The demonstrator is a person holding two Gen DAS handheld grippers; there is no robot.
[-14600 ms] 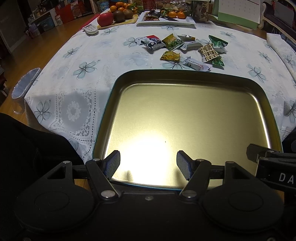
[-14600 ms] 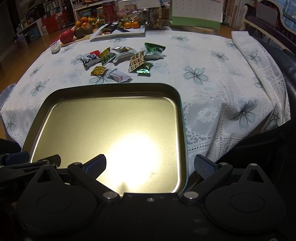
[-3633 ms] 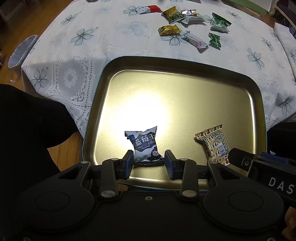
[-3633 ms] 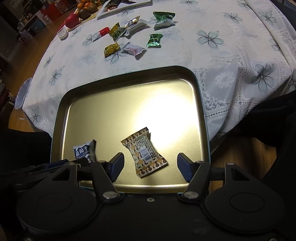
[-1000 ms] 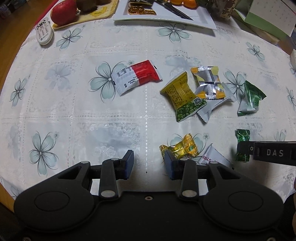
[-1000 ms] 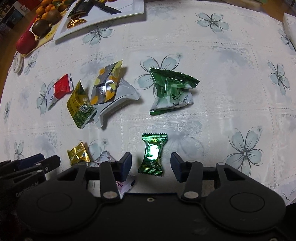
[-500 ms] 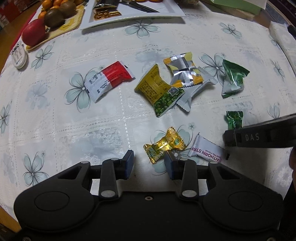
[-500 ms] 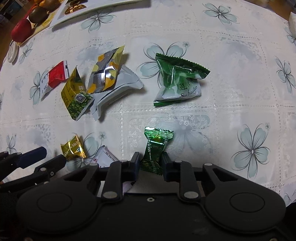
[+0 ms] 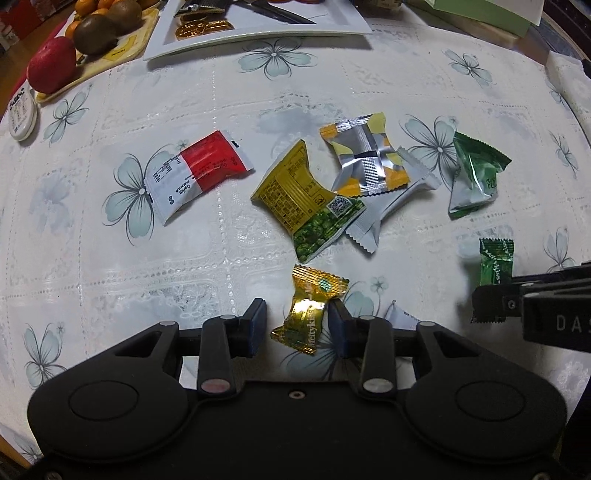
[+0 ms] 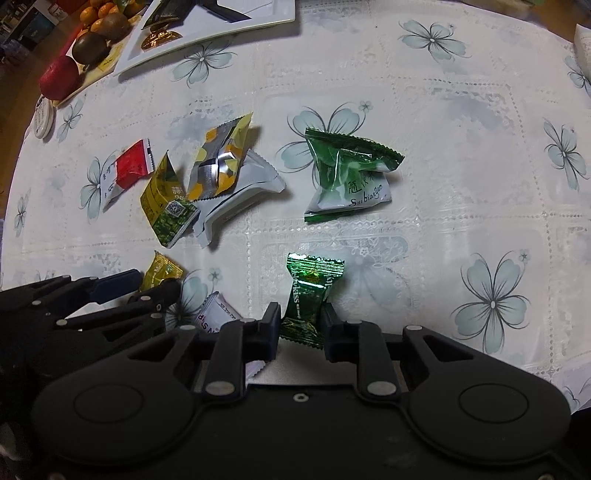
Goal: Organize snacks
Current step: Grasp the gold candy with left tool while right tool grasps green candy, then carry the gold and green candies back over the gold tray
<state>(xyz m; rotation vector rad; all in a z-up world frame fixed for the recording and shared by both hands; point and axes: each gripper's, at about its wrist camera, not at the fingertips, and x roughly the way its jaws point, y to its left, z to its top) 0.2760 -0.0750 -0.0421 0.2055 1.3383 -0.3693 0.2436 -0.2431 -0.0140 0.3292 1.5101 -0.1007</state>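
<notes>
A gold-wrapped candy (image 9: pixel 308 314) lies on the flowered tablecloth between the fingers of my left gripper (image 9: pixel 297 326), which is open; a gap shows beside the left pad. My right gripper (image 10: pixel 301 325) is shut on a small dark green candy (image 10: pixel 306 295), which still touches the cloth. In the left wrist view the same green candy (image 9: pixel 496 258) shows at the right gripper (image 9: pixel 495 299). Beyond them lie a red-and-white packet (image 9: pixel 195 173), a yellow-green packet (image 9: pixel 306 206), a silver-yellow packet (image 9: pixel 365 158) on a white packet (image 9: pixel 391 199), and a green-and-white packet (image 10: pixel 351 177).
A white-and-pink packet (image 10: pixel 218 314) lies half hidden between the two grippers. At the far edge stand a white plate (image 9: pixel 258 33), a board with a red apple (image 9: pixel 51 70) and kiwis, a small round white case (image 9: pixel 22 114) and a green box (image 9: pixel 480 14).
My right gripper's jaws closed on the small green candy. My left gripper dropped and shifted right, so the gold candy now sits between its fingers.
</notes>
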